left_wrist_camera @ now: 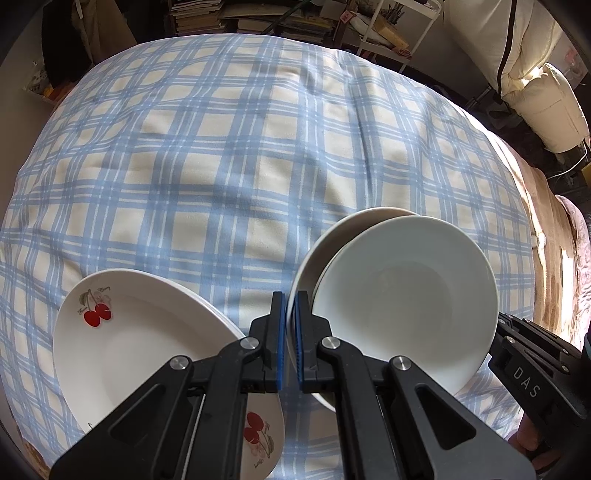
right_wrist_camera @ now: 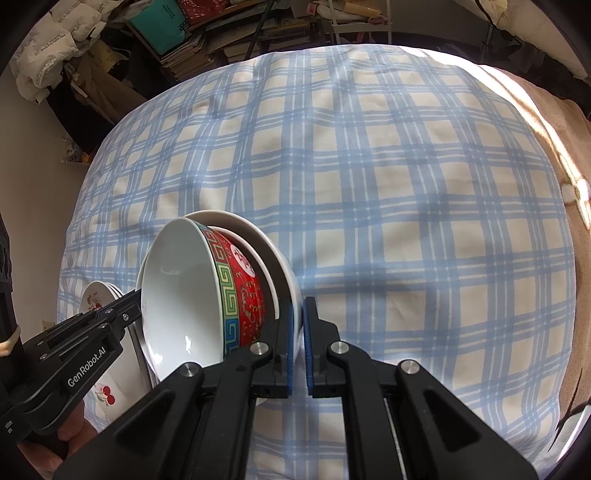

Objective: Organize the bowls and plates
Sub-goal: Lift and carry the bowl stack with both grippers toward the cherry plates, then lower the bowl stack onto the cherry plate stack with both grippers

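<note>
Two grippers share one tilted stack at lower centre: left gripper (left_wrist_camera: 290,332) fingers pinch the white plates' (left_wrist_camera: 406,295) rim, right gripper (right_wrist_camera: 301,336) fingers clamp the opposite rim behind the red bowl (right_wrist_camera: 207,291), steadying it. Cherry plates (left_wrist_camera: 122,332) lie lower left on the checked bed (left_wrist_camera: 221,147) beyond.

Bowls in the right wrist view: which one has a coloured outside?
The red patterned bowl, nested on its side inside the plain white bowls; those show no colour.

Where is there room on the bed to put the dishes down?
The checked blanket is bare beyond the cherry plates and lifted dishes, up to the bookshelves. It is crowded near its front edge, around both grippers, left and right.
</note>
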Action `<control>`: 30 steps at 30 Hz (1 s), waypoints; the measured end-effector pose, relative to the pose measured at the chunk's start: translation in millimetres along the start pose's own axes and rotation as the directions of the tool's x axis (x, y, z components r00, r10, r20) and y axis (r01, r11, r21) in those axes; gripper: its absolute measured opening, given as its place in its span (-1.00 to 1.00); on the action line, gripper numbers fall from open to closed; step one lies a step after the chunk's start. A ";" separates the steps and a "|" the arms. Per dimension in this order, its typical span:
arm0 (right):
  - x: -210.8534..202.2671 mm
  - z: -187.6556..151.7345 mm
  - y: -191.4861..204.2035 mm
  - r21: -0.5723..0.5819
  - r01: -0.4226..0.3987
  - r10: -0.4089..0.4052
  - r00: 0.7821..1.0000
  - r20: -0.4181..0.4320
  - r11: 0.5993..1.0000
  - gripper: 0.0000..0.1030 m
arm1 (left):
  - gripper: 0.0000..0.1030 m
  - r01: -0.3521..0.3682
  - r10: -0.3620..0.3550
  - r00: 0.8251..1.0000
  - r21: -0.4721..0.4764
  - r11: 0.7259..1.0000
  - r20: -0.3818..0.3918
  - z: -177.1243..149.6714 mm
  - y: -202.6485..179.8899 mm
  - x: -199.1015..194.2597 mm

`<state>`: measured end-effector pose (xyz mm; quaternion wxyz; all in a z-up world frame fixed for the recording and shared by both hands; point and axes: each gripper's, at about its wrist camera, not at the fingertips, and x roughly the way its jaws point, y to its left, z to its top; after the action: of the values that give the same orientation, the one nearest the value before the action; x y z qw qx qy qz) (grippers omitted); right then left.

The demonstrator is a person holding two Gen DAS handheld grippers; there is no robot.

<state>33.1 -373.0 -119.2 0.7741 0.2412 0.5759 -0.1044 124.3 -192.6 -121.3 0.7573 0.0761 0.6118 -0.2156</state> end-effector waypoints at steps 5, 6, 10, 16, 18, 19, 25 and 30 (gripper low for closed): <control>-0.1 -0.2 0.3 -0.004 0.004 -0.004 1.000 0.005 1.000 -0.84 | -0.94 0.010 -0.010 1.000 -0.003 1.000 -0.004 1.2 1.8 1.5; 0.0 -0.1 0.6 -0.004 0.005 -0.005 1.000 0.007 1.000 -0.84 | -0.94 0.012 -0.012 1.000 -0.004 1.000 -0.003 1.1 2.1 1.6; -0.3 -0.6 -0.3 -0.003 0.004 -0.004 1.000 0.008 1.000 -0.84 | -0.94 0.010 -0.010 1.000 0.003 1.000 -0.001 0.5 1.1 0.8; -2.7 -1.0 0.2 0.000 0.006 -0.006 1.000 0.008 1.000 -0.84 | -0.95 -0.004 0.005 1.000 0.044 0.999 -0.019 2.8 -2.9 -2.1; -3.8 -0.8 0.5 -0.008 0.012 -0.012 1.000 0.011 1.000 -0.85 | -0.95 0.001 0.000 1.000 0.042 0.999 -0.022 3.3 -2.5 -2.1; -4.7 0.0 1.6 -0.021 0.017 -0.017 1.000 0.010 1.000 -0.85 | -0.95 0.004 -0.003 1.000 0.038 0.999 -0.024 4.1 -2.1 -2.5; -9.8 5.1 1.8 -0.033 0.020 -0.020 1.000 0.002 0.999 -0.86 | -0.95 0.006 -0.005 1.000 0.041 0.999 -0.022 6.3 -3.7 -5.7; -19.9 6.6 0.6 -0.033 0.026 -0.025 0.999 0.021 0.999 -0.86 | -0.95 0.005 -0.005 1.000 0.052 0.999 -0.007 8.1 -8.9 -14.5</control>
<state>32.7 -378.0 -98.8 0.7826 0.2199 0.5725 -0.1071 125.5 -200.2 -104.1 0.7523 0.0950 0.6089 -0.2331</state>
